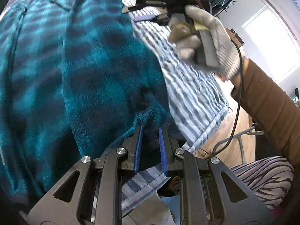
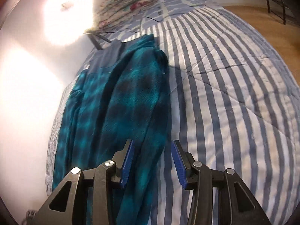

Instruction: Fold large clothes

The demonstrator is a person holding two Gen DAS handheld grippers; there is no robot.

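Teal fleece (image 2: 120,101) — beneath right tongs (image 2: 152,151)

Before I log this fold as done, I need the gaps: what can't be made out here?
- Teal fleece garment: its near end, right wrist view, hidden behind the right hand-held gripper.
- Its left edge, left wrist view: cut off.
- Wall, right wrist view: glare.

Both your grippers angle downward, jaws apart.
Your left gripper (image 1: 150,131) gapes narrowly; your right gripper (image 2: 152,146) wider, gloved hand (image 1: 206,43) gripping it.
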